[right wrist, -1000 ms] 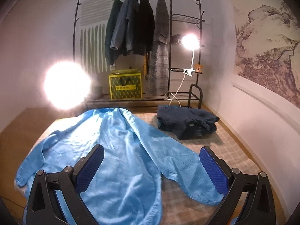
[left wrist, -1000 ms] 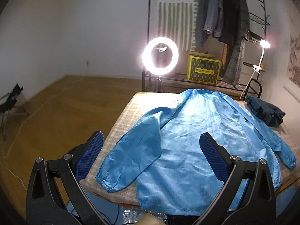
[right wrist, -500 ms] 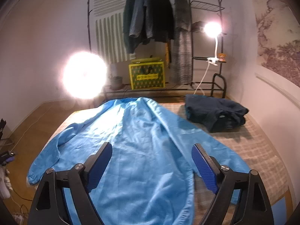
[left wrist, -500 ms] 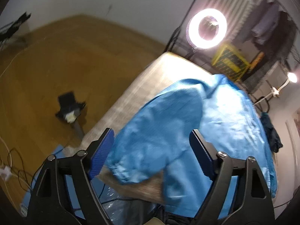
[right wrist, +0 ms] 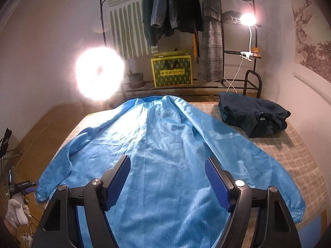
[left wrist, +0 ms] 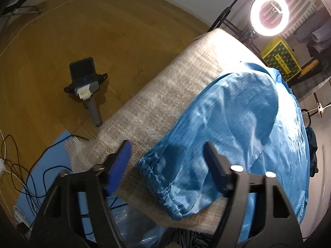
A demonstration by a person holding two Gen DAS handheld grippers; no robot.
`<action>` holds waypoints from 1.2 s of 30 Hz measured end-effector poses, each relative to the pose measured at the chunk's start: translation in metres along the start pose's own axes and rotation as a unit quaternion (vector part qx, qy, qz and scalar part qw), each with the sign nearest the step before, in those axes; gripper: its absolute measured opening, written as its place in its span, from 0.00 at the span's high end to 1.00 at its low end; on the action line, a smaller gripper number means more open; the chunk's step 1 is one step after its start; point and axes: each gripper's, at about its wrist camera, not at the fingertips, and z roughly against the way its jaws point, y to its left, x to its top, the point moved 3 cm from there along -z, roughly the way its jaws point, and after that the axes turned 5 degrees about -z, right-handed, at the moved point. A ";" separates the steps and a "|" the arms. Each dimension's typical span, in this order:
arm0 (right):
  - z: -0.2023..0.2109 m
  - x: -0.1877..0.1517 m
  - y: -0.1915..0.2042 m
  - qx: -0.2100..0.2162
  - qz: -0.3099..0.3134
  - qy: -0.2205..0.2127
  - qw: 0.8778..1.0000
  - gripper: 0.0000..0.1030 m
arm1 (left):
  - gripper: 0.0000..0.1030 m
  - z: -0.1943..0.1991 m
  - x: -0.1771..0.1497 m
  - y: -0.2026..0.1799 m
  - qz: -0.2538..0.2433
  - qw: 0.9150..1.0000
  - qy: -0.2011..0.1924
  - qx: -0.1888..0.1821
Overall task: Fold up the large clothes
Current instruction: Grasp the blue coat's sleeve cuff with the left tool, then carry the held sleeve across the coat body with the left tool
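Note:
A large light-blue jacket (right wrist: 165, 144) lies spread flat on the checked table cover (right wrist: 293, 150), collar at the far end, sleeves out to both sides. In the left wrist view my left gripper (left wrist: 168, 161) is open and hovers just above the elastic cuff (left wrist: 159, 179) of the left sleeve (left wrist: 217, 124) near the table's front left corner. My right gripper (right wrist: 168, 177) is open and empty above the jacket's lower middle. The left gripper also shows small at the far left of the right wrist view (right wrist: 25, 186), held by a gloved hand.
A folded dark-blue garment (right wrist: 254, 113) lies at the table's far right. A ring light (right wrist: 99, 72), a yellow box (right wrist: 171, 70), a clothes rack (right wrist: 178, 10) and a clip lamp (right wrist: 247, 18) stand behind. A black device (left wrist: 84, 78) and cables (left wrist: 20, 165) lie on the wooden floor at left.
My left gripper swung left and down toward the left sleeve cuff and has narrowed slightly. My right gripper shifted left over the jacket's middle. The jacket has not moved.

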 end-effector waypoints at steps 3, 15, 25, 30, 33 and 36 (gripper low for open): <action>-0.006 0.000 0.003 0.002 0.004 0.006 1.000 0.27 | 0.53 -0.009 -0.001 -0.001 0.002 1.000 0.011 -0.002; -0.024 -0.001 0.020 0.021 0.020 0.025 0.999 0.37 | 0.95 -0.003 0.009 -0.028 -0.024 0.999 -0.023 -0.027; -0.049 -0.006 0.040 0.067 0.028 0.068 0.995 0.60 | 0.97 0.046 0.004 -0.109 -0.136 0.984 -0.089 -0.075; -0.067 -0.006 0.060 0.102 0.039 0.088 0.990 0.63 | 0.97 0.057 -0.028 -0.164 -0.230 0.965 -0.078 -0.096; -0.080 -0.005 0.077 0.125 0.051 0.100 0.986 0.63 | 0.98 0.061 -0.048 -0.187 -0.272 0.955 -0.068 -0.101; -0.093 -0.003 0.092 0.148 0.061 0.112 0.981 0.64 | 0.98 0.064 -0.067 -0.203 -0.310 0.944 -0.063 -0.097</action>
